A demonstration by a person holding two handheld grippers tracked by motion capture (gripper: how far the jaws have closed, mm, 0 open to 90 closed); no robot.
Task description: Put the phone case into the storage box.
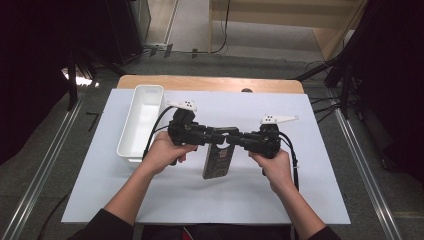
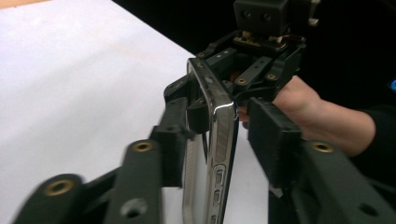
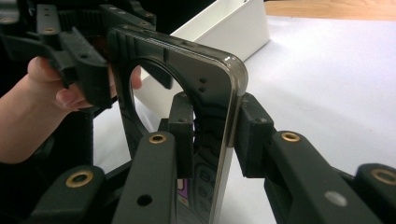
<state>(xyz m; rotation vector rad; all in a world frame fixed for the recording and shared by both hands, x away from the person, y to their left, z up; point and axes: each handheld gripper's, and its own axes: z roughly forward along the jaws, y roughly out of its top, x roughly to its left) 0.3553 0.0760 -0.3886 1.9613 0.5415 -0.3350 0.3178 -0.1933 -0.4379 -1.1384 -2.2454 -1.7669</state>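
Observation:
A dark phone [image 1: 218, 162] with a shiny metal rim is held on edge above the white sheet [image 1: 280, 195], top end up. My left gripper [image 1: 214, 135] and right gripper [image 1: 234, 139] meet at that top end from opposite sides. In the left gripper view the phone [image 2: 219, 154] stands edge-on between my left gripper's [image 2: 215, 135] pads, with the right gripper [image 2: 212, 93] clamped farther up. In the right gripper view my right gripper [image 3: 212, 135] is shut on the phone's [image 3: 205, 79] corner, and the left gripper [image 3: 100, 60] grips the other corner. A round cutout shows in the phone's dark back.
A long white bin [image 1: 141, 122] stands at the left of the sheet, close to the left hand; it also appears behind the phone as the white bin [image 3: 233, 32]. The wooden table edge [image 1: 210, 82] runs along the far side.

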